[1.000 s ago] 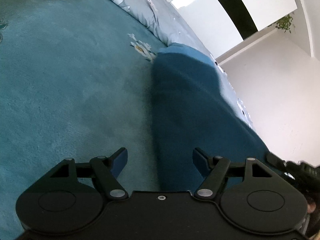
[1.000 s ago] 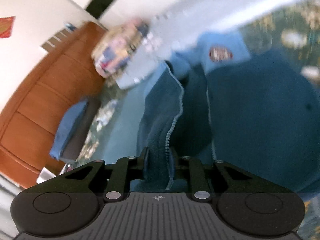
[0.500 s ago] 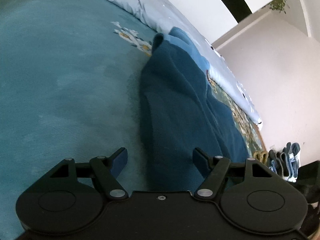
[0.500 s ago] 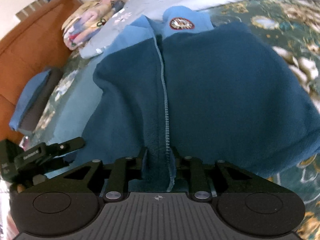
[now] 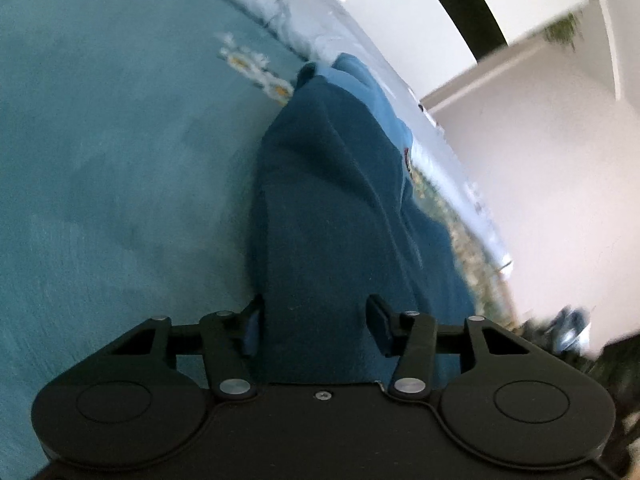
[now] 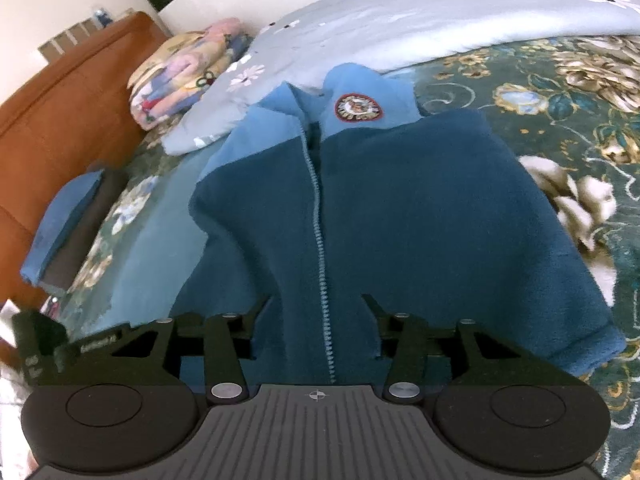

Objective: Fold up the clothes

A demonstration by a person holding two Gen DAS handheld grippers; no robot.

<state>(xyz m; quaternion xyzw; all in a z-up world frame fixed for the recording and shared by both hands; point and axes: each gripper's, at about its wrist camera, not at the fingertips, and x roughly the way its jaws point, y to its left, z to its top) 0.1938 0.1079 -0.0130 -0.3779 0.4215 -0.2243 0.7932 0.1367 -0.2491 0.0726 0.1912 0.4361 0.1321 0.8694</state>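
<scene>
Both grippers are standing spread for me: the left gripper (image 5: 314, 322) is straddling the hem of the blue fleece jacket (image 6: 400, 216), and the right gripper (image 6: 316, 318) is straddling its zipper (image 6: 320, 240). The jacket is lying flat on the bed (image 6: 560, 80), collar toward the grey quilt (image 6: 400, 20).

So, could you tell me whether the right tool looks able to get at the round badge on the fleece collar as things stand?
Probably yes. The right tool is open over the jacket's hem, and the badge lies uncovered straight ahead up the zip, with nothing lying between them.
</scene>
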